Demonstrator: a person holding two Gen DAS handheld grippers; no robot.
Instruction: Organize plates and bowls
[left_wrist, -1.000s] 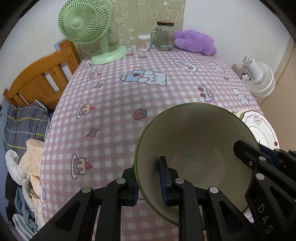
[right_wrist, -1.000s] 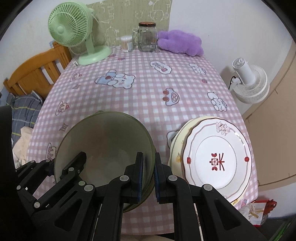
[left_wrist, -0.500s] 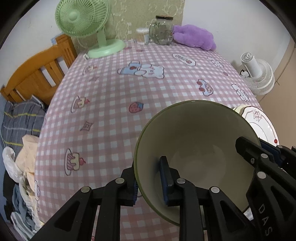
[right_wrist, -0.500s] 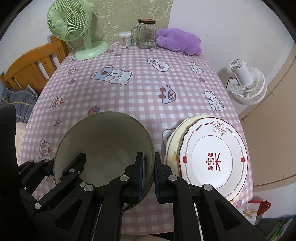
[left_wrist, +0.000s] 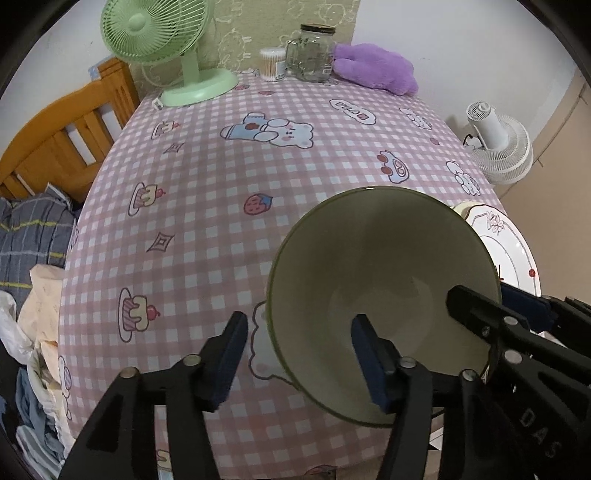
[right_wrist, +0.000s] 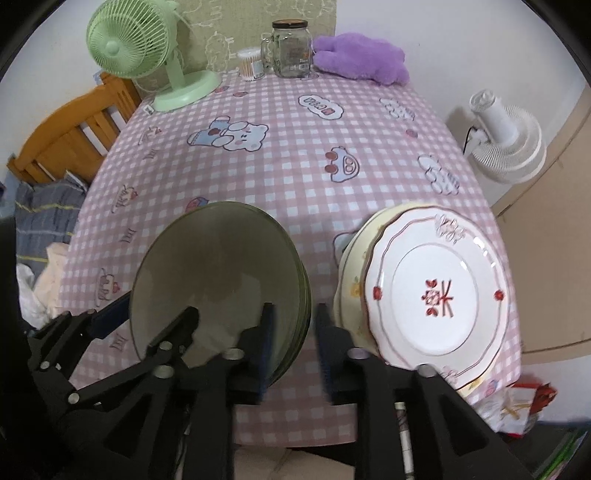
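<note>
A stack of green bowls (left_wrist: 384, 273) (right_wrist: 221, 280) sits on the pink checked tablecloth near the front edge. My left gripper (left_wrist: 295, 358) is open, its jaws straddling the bowl's left rim without touching it. My right gripper (right_wrist: 293, 343) is open, its jaws either side of the bowl's right rim. A white plate with a red mark (right_wrist: 439, 288) lies on a yellowish plate (right_wrist: 351, 266) to the right of the bowls; it also shows in the left wrist view (left_wrist: 506, 243).
A green fan (left_wrist: 159, 37), a cotton-swab tub (left_wrist: 271, 62), a glass jar (left_wrist: 314, 51) and a purple plush toy (left_wrist: 376, 70) stand at the table's far end. A white fan (right_wrist: 506, 136) stands off the right side. A wooden bed frame (left_wrist: 55, 136) with clothes is at left.
Both grippers have opened and let go of the bowl's rim. The bowl now rests on the table.
</note>
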